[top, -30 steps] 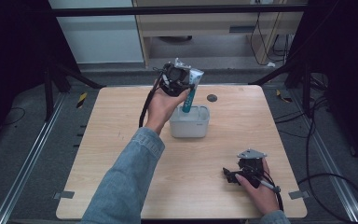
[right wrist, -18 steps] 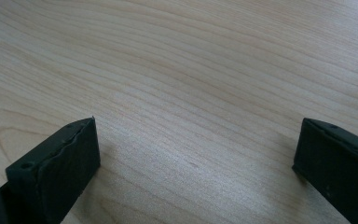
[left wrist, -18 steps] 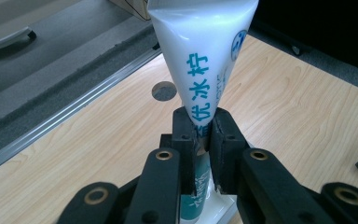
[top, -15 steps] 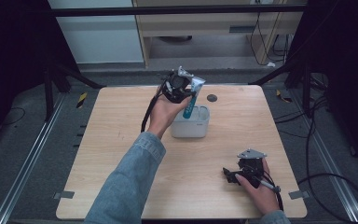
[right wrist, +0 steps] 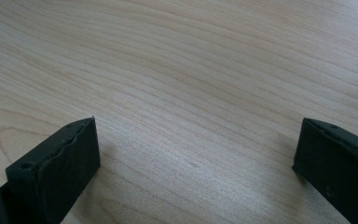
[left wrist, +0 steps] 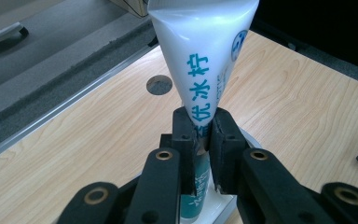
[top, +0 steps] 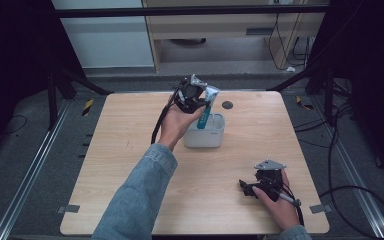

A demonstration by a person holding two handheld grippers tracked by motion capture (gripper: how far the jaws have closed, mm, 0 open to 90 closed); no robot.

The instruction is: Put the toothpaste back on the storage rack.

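We see the cup (top: pixel 204 134) on the counter (top: pixel 120 150) just above the frame's middle, the tube (top: pixel 206 111) standing in it, tilted. The left hand-held gripper (top: pixel 200 102) sits at the cup's upper left; the right hand-held gripper (top: pixel 246 188) rests at lower right, well apart.

Look at the tube (left wrist: pixel 203 51) in your left claw (left wrist: pixel 204 135). It has blue Chinese signs running down its white side. You can read 优, 冰 and 柠, one after the other, from the pads up toward the wide end. The sign lowest down, right at the pads, is partly hidden, so you cannot tell what it is. Beside the big signs there is a line of tiny blue letters, too small to read. Near the wide end sits a round blue mark, cut off at the tube's edge. Below the pads, on the green part of the tube, more white signs show, but they are too hidden to read.
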